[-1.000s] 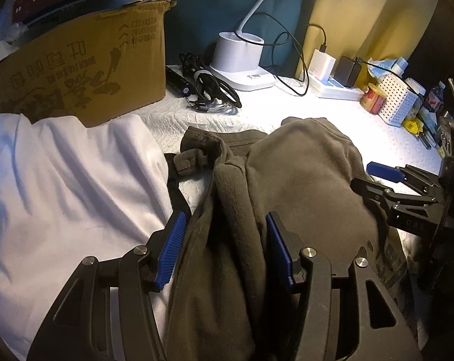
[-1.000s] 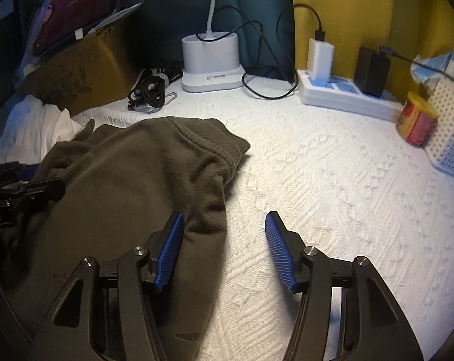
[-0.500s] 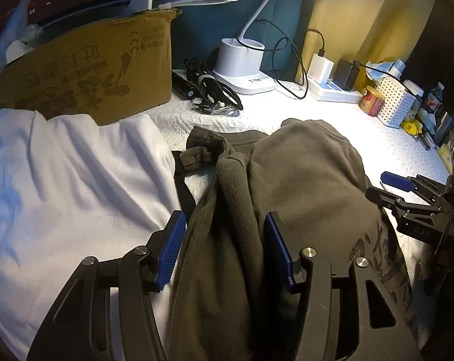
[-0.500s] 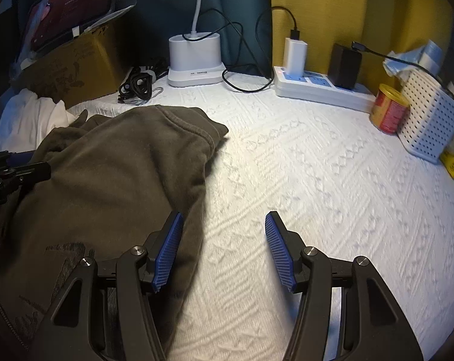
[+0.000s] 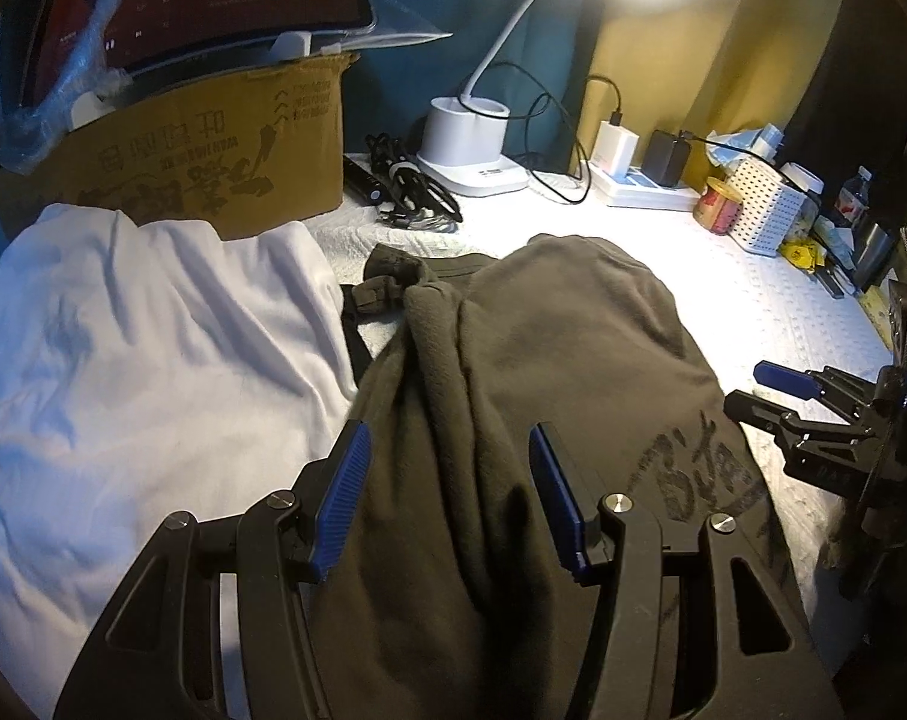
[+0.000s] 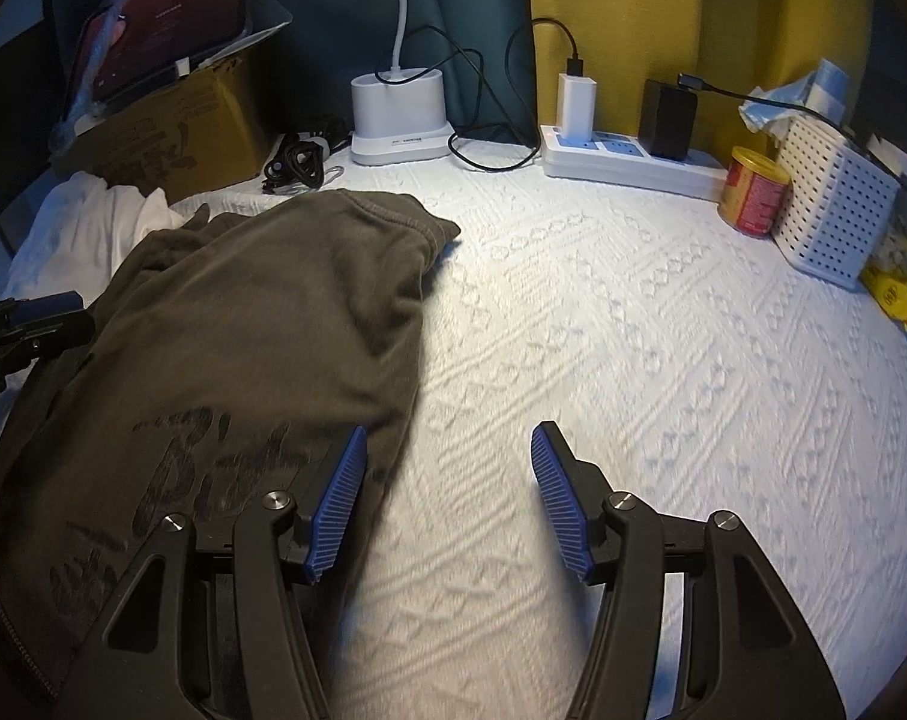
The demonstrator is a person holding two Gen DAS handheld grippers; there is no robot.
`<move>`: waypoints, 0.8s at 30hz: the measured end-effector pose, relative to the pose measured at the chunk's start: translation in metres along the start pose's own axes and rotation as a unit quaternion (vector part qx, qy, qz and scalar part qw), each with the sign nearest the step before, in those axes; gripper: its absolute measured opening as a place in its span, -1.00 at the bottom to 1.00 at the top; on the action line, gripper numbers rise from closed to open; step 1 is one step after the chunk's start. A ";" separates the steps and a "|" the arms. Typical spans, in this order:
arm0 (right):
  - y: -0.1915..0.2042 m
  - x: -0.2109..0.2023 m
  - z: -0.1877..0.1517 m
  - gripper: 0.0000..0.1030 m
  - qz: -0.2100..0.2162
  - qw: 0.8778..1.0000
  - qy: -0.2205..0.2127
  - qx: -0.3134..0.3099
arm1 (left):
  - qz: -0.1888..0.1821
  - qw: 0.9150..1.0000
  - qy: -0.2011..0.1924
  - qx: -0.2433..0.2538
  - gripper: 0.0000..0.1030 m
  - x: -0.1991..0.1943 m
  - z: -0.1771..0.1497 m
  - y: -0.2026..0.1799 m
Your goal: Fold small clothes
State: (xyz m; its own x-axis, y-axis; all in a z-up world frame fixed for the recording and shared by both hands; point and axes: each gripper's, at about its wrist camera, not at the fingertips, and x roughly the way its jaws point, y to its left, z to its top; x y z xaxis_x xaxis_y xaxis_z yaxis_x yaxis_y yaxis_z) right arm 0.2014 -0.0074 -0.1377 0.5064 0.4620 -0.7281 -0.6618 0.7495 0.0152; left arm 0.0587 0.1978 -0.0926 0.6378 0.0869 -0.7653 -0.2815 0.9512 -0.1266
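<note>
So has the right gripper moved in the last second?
Yes. The right gripper pulled back toward the operator: the lamp base looks farther off, and more olive garment shows.

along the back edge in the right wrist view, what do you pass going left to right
brown cardboard box → black coiled cable → white lamp base → white power strip → red-and-yellow tin can → white perforated plastic basket

Left wrist view looks low and close over the crumpled olive-green garment, facing the rear wall. Right wrist view faces the same way, close above the white textured desk covering. Both share the garment, white lamp base and white power strip.
</note>
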 end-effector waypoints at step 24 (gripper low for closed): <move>-0.032 -0.075 -0.055 0.18 -0.025 0.998 -0.039 0.033 | -0.036 0.998 -0.045 0.037 0.31 -0.049 -0.021 -0.074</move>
State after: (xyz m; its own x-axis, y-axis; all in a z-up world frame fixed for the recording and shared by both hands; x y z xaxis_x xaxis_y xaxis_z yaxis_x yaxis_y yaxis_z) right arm 0.1541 -0.0921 -0.1211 0.5818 0.4560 -0.6734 -0.5973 0.8015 0.0267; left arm 0.0328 0.1170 -0.0591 0.7174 0.0411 -0.6954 -0.1811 0.9749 -0.1292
